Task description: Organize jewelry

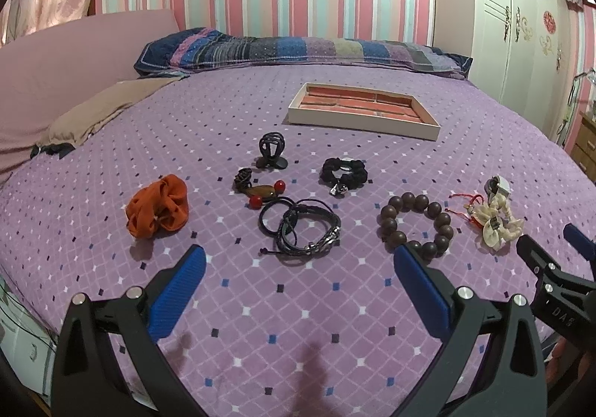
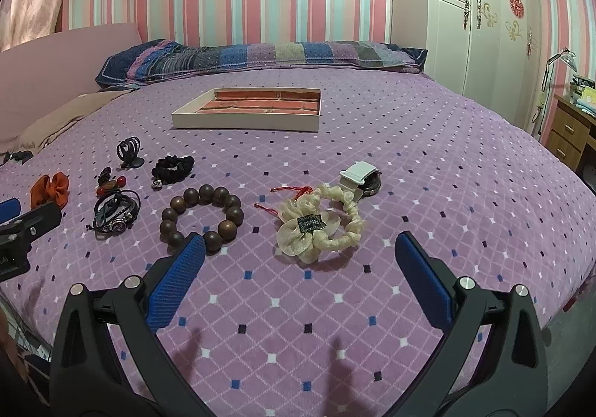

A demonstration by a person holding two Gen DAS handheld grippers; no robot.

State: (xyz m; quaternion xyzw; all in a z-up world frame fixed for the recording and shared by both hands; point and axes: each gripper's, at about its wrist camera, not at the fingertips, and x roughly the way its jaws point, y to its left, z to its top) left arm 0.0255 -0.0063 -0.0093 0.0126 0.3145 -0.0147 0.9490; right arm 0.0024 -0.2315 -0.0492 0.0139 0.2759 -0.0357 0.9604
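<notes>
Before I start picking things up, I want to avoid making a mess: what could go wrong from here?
1. The black cord bracelets lie overlapped in one tangle, so lifting one may drag the others along.
2. The cream scrunchie touches a red string and the white clip; grabbing it could pull those too.
3. The tray sits far back, beyond all the items, so a loosely held wooden bead bracelet could drop during the carry.
</notes>
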